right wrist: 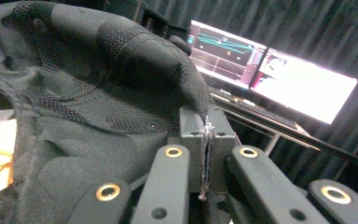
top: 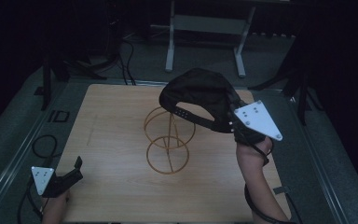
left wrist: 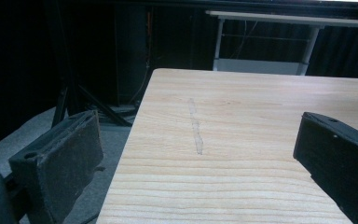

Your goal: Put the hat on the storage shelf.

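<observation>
Holding one black cap (top: 198,95) up over the far right part of the wooden table (top: 116,140), we see it is dark mesh fabric with a snap strap hanging toward one gold wire stand (top: 168,140). Our right gripper (right wrist: 207,140) has its jaws pressed together on the cap's edge, forearm reaching up from the near right. Our left gripper (left wrist: 196,154) rests low at the near left corner, jaws spread wide, gripping nothing.
</observation>
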Tool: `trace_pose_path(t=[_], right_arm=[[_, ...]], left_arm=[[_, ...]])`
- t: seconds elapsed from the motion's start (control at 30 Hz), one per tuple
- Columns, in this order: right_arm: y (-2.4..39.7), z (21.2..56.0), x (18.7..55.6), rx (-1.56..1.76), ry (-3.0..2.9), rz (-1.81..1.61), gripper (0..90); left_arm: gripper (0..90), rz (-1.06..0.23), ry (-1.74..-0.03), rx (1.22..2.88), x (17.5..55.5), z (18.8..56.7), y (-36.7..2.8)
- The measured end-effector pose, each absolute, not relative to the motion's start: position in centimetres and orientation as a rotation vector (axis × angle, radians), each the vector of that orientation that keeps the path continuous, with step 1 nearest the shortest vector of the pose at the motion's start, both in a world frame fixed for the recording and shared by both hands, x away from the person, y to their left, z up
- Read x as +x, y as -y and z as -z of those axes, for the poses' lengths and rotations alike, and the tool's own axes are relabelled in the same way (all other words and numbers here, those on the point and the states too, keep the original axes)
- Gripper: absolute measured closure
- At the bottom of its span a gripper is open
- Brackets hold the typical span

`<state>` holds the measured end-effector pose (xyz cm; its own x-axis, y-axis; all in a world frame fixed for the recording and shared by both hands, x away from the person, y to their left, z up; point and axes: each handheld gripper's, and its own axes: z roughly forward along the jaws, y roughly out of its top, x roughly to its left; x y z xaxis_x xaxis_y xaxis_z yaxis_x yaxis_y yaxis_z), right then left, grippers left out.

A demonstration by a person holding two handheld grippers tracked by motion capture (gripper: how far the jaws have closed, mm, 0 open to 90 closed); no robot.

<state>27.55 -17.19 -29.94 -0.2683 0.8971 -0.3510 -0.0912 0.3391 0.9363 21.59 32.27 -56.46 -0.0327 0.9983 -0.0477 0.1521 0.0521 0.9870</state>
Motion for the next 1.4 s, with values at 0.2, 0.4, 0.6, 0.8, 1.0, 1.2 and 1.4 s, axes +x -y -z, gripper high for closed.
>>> trace_pose_path(t=[0.2,0.4,0.6,0.8,1.0,1.2,1.4], right_arm=[[15.2,30.2,27.6,0.724,-1.553,-1.171,88.3],[13.4,30.2,27.9,0.696,-1.578,-1.184,88.3],[11.8,30.4,27.7,0.662,-1.599,-1.197,88.3],[11.0,31.6,27.9,0.659,-1.629,-1.190,88.3],[10.0,33.5,28.0,0.651,-1.690,-1.170,88.3],[9.0,35.2,28.1,0.623,-1.766,-1.136,88.1],[8.9,36.0,27.9,0.629,-1.798,-1.146,88.1]], left_arm=[[1.8,-1.115,-1.364,1.269,21.6,56.5,-32.3],[1.8,-1.113,-1.363,1.271,21.6,56.5,-32.3],[1.8,-1.113,-1.361,1.272,21.6,56.5,-32.3],[1.8,-1.109,-1.361,1.273,21.6,56.5,-32.3],[1.8,-1.111,-1.360,1.273,21.6,56.5,-32.3],[1.8,-1.111,-1.359,1.273,21.6,56.5,-32.3],[1.8,-1.110,-1.360,1.274,21.6,56.5,-32.3]])
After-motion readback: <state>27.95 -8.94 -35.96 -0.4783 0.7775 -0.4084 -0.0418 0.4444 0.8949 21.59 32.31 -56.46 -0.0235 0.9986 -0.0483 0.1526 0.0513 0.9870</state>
